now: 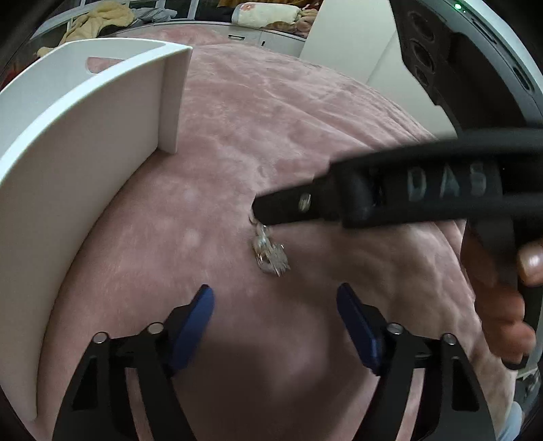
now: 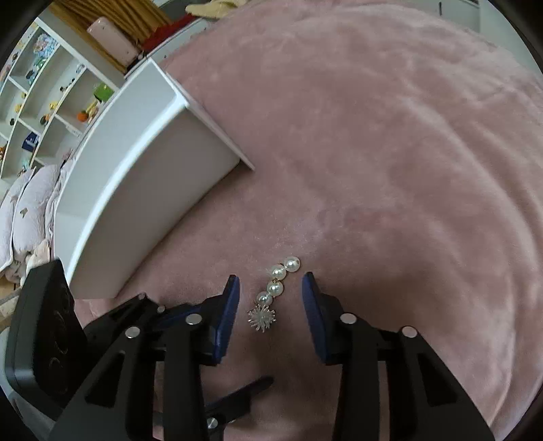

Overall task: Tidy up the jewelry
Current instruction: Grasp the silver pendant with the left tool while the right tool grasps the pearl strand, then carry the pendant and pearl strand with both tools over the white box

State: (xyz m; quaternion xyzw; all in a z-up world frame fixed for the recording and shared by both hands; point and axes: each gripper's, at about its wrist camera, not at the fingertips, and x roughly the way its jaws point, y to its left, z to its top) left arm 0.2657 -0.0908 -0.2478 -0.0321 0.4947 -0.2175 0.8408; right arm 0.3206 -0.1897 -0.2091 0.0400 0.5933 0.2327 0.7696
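Observation:
A pearl earring with a silver starburst charm point(image 2: 271, 298) lies on the pink plush blanket point(image 2: 373, 135). My right gripper point(image 2: 270, 281) is open, its blue pads on either side of the earring, just above the blanket. In the left wrist view the earring point(image 1: 269, 252) lies under the tip of the right gripper's black finger point(image 1: 288, 207). My left gripper point(image 1: 275, 302) is open and empty, a little short of the earring. A white box point(image 1: 85, 142) stands to the left; it also shows in the right wrist view point(image 2: 142, 176).
The person's hand point(image 1: 502, 295) holds the right gripper's handle at the right edge. White shelves with small toys point(image 2: 51, 101) and cushions point(image 2: 23, 207) lie beyond the box. Bedding and drawers point(image 1: 258, 20) sit past the blanket's far edge.

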